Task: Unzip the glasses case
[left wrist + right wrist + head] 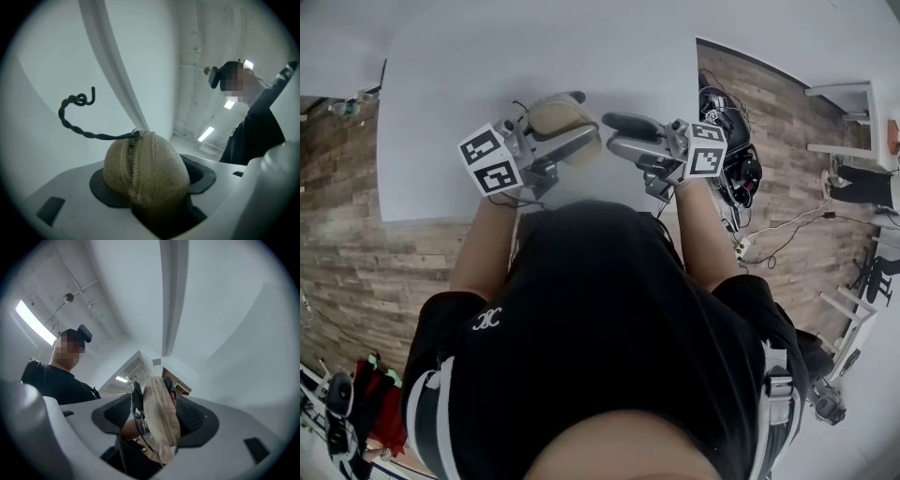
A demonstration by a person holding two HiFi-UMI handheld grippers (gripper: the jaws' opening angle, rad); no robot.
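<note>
A tan fabric glasses case is held above the white table, and my left gripper is shut on it. In the left gripper view the case fills the gap between the dark pads, its zip running up the middle to the slider. A twisted dark pull cord trails off to the left from the slider. My right gripper is just right of the case, its jaws open and holding nothing. In the right gripper view the case appears edge-on ahead, clamped by the other gripper's black pads.
The white table lies below both grippers, with wood floor around it. A heap of dark cables and gear sits on the floor at the table's right edge. White furniture frames stand further right.
</note>
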